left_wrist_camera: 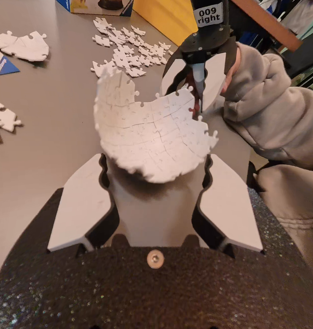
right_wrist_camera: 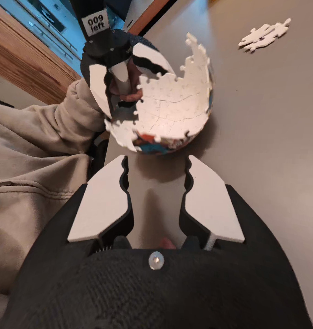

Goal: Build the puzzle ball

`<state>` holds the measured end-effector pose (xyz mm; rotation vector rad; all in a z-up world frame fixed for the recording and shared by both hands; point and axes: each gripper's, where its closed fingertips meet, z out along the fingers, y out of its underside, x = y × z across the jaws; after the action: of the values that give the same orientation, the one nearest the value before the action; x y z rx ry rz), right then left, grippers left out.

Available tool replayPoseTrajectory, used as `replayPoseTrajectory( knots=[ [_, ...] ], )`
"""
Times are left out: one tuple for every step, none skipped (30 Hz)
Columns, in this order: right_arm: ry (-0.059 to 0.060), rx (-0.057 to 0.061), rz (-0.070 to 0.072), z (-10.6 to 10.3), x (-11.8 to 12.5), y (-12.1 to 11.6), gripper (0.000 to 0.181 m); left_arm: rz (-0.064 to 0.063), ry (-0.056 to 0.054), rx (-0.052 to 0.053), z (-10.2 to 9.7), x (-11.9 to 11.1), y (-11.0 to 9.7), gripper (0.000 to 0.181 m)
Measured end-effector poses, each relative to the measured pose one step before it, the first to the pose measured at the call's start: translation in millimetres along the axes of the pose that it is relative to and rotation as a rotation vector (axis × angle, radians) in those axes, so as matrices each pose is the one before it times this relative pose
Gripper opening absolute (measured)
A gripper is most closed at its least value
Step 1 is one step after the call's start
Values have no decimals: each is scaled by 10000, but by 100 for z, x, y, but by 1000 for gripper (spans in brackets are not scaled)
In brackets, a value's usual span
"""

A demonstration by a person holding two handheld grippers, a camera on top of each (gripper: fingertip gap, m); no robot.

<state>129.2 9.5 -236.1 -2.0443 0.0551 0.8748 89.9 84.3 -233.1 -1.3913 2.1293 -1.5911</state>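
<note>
The partly built puzzle ball (left_wrist_camera: 152,135) is a white bowl-shaped shell with a jagged rim, resting on the grey table (left_wrist_camera: 45,160). In the right wrist view the ball (right_wrist_camera: 171,110) shows coloured print on its outer skin. My left gripper (left_wrist_camera: 155,156) is open, its tips at either side of the shell's near edge. My right gripper (right_wrist_camera: 156,158) is open and empty, its tips just short of the shell on the opposite side. The two grippers face each other across the ball, which looks blurred.
A pile of loose white pieces (left_wrist_camera: 132,48) lies behind the ball. A joined curved section (left_wrist_camera: 23,44) and more joined pieces (left_wrist_camera: 2,117) lie at the left, another cluster (right_wrist_camera: 264,33) far right. The puzzle box (left_wrist_camera: 98,7) and a yellow box (left_wrist_camera: 166,19) stand at the back. A grey sleeve (left_wrist_camera: 268,106) is beside the ball. Left tips and right tips are each some 20 cm from the joined curved section (left_wrist_camera: 23,44).
</note>
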Motion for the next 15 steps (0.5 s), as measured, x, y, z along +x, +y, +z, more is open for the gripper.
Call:
replayPoseTrajectory(
  knots=[
    [-101, -194, -107, 324, -159, 247, 61, 109, -138, -99, 439, -95, 7, 107],
    [-23, -126, -125, 266, -54, 160, 62, 133, 27, -152, 309, 68, 101, 105],
    [79, -43, -89, 209, 60, 58, 62, 65, 10, -74, 209, 34, 16, 103],
    [141, -51, -63, 144, 147, 76, 63, 29, -110, -18, 153, -146, -51, 103],
    [87, -28, -88, 100, 73, 78, 64, 59, -154, 12, 97, -206, -65, 103],
    [7, 65, -101, 61, -49, -48, 64, 108, -55, 6, 81, -56, -2, 102],
    [34, 79, -103, 56, 20, -86, 64, 93, -56, -29, 57, -20, 52, 102],
    [104, 36, -106, 55, 169, -47, 63, 71, -88, -37, 74, -26, 67, 102],
    [99, 28, -128, 71, 179, -77, 64, 95, -78, -27, 74, 6, 81, 102],
    [9, -21, -86, 82, 51, -48, 64, 132, -87, -1, 61, 11, 78, 101],
    [-50, -50, -47, 109, -47, -14, 65, 109, -95, 10, 28, -8, 99, 101],
    [49, 4, -1, 127, 51, -75, 67, 42, -133, 9, 23, -73, 92, 101],
    [22, 65, 14, 124, -7, -135, 68, -10, -162, -21, 23, -105, 118, 101],
    [6, 84, 38, 120, -63, -138, 68, -26, -195, -33, 4, -134, 104, 101],
    [62, 76, 81, 114, 7, -80, 68, 9, -201, -36, -29, -122, 102, 101]
  ],
)
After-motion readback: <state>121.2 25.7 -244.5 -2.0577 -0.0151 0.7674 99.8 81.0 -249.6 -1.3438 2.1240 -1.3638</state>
